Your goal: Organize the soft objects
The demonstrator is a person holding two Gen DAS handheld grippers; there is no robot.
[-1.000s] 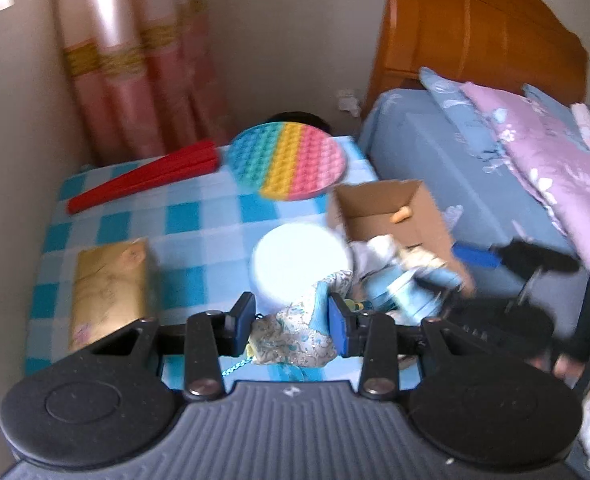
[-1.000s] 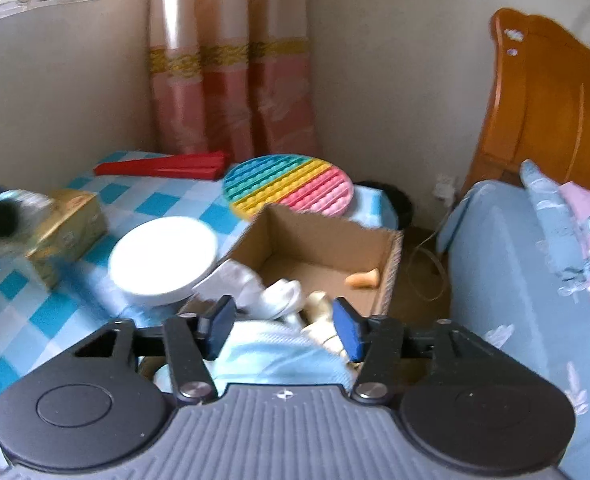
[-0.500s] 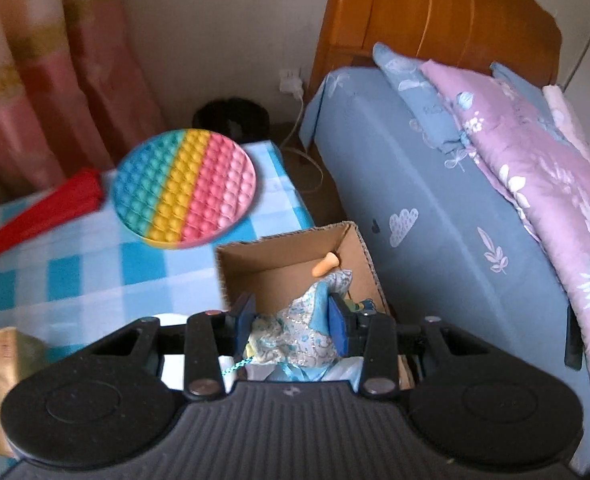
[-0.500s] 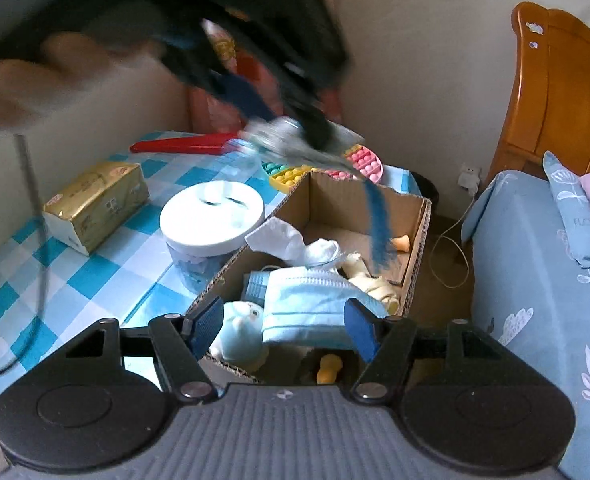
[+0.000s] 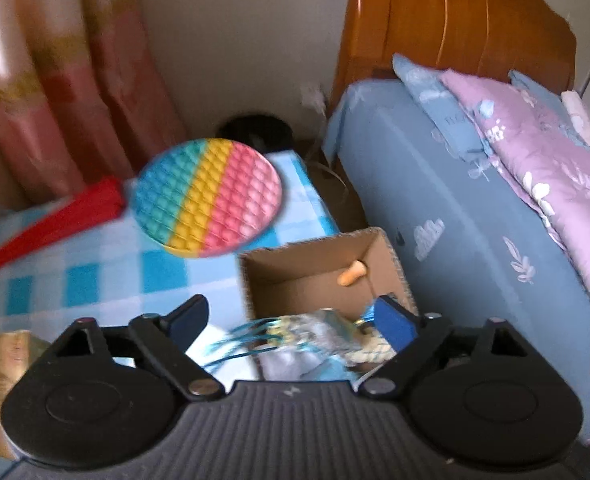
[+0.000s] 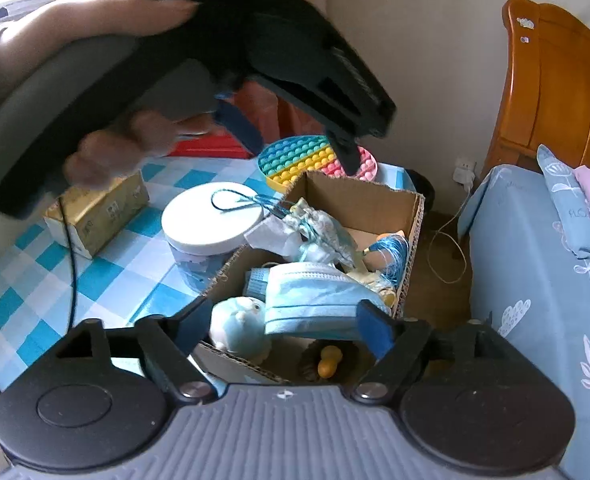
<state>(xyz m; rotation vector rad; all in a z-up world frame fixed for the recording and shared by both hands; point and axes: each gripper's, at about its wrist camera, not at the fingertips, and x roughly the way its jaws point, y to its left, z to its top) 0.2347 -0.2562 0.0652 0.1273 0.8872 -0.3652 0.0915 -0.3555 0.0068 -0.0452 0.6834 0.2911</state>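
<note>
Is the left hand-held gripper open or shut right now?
Open. The left hand-held gripper has its fingers spread wide, and the floral pouch lies loose on the pile in the cardboard box.

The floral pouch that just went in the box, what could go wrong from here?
The floral pouch sits high on the pile in the cardboard box, so it might slide out. Its blue cord trails over the white jar lid; the open left gripper, just above, could snag it and drag the pouch out.
</note>
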